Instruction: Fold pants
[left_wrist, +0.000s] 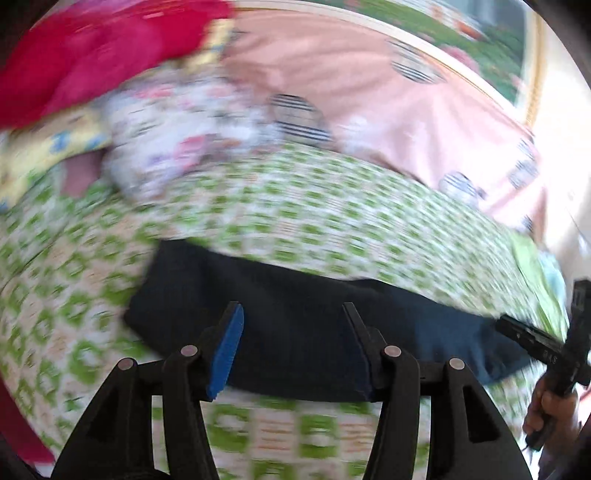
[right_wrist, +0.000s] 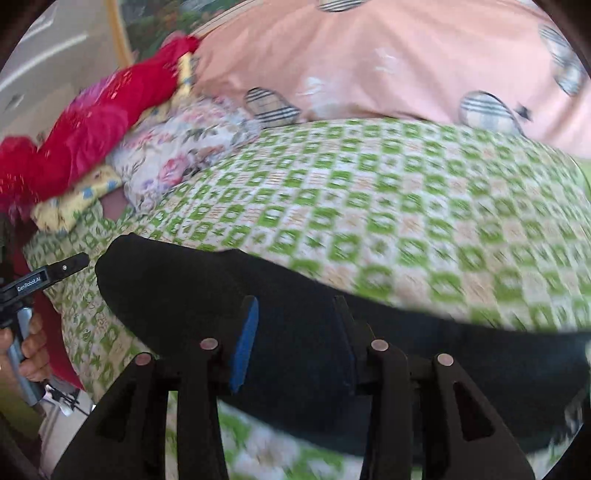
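Note:
Dark navy pants (left_wrist: 295, 325) lie flat on a green-and-white patterned bedspread (left_wrist: 295, 206). In the left wrist view my left gripper (left_wrist: 293, 314) is open, its blue-padded fingers spread just above the pants near their left end. In the right wrist view the pants (right_wrist: 221, 291) stretch left to right, and my right gripper (right_wrist: 295, 306) is open above them. The right gripper also shows in the left wrist view (left_wrist: 532, 339) at the pants' right end. The left gripper shows in the right wrist view (right_wrist: 55, 273) by their left end. Both views are motion-blurred.
A peach pillow (right_wrist: 388, 59) lies at the far side of the bed. A floral cloth (right_wrist: 177, 144), a yellow cloth (right_wrist: 74, 206) and a red garment (right_wrist: 92, 129) are heaped at the far left. The bedspread (right_wrist: 369, 206) extends beyond the pants.

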